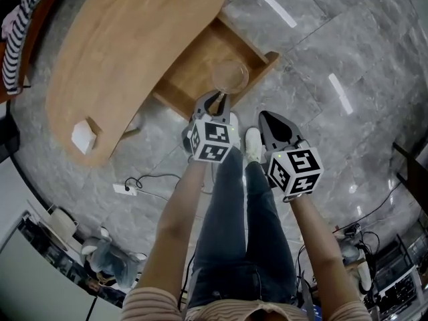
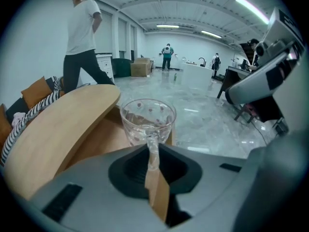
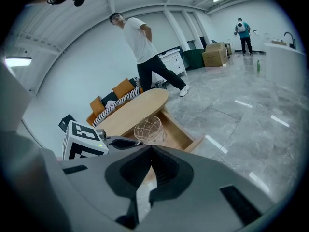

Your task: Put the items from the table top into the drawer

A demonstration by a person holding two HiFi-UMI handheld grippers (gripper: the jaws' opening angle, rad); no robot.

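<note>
A clear glass cup with small dots (image 1: 231,76) hangs over the open wooden drawer (image 1: 195,64), which sticks out from under the oval wooden table (image 1: 127,39). My left gripper (image 1: 215,100) is shut on the cup's near side. In the left gripper view the cup (image 2: 147,119) stands upright just past the left gripper (image 2: 152,151), with a clear strip of it pinched between the jaws. To the right, above the floor, my right gripper (image 1: 265,117) is shut and empty. The right gripper view shows the right gripper (image 3: 150,154), the cup (image 3: 147,128) and the drawer (image 3: 179,133).
A small white object (image 1: 83,137) sits on the table's near edge. A white power strip with a cable (image 1: 124,189) lies on the grey floor. My own legs and shoes (image 1: 253,144) are below the grippers. A person (image 2: 79,37) stands beyond the table, near striped cushions (image 1: 20,32).
</note>
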